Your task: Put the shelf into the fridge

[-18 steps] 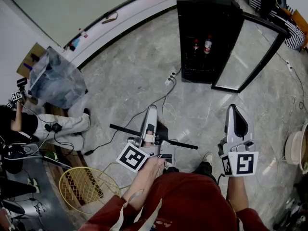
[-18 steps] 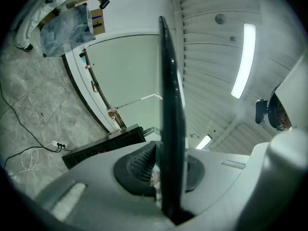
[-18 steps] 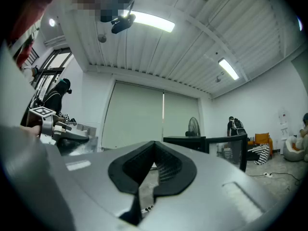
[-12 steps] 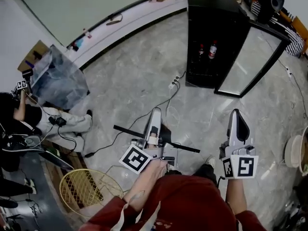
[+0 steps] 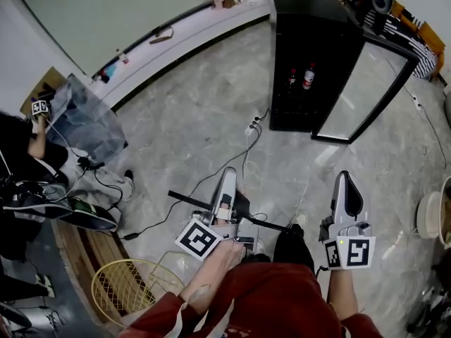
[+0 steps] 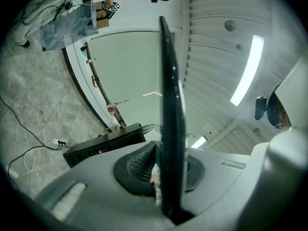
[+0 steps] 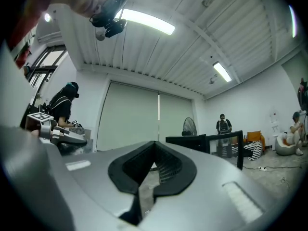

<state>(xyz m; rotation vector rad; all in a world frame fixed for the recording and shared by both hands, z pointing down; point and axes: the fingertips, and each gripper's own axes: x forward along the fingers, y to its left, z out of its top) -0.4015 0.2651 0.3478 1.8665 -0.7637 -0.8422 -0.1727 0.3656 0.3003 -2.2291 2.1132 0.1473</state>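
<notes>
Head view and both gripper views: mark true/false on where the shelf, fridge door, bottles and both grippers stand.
1. The left gripper is clamped on the shelf. True.
2. The fridge door is closed. False: it stands swung open.
3. Two bottles stand inside the fridge. True.
4. The right gripper also grips the shelf. False: nothing is between its fingers, and it is off to the side of the shelf.
5. The shelf is already in the fridge. False: it is in the left gripper, well short of the fridge.
</notes>
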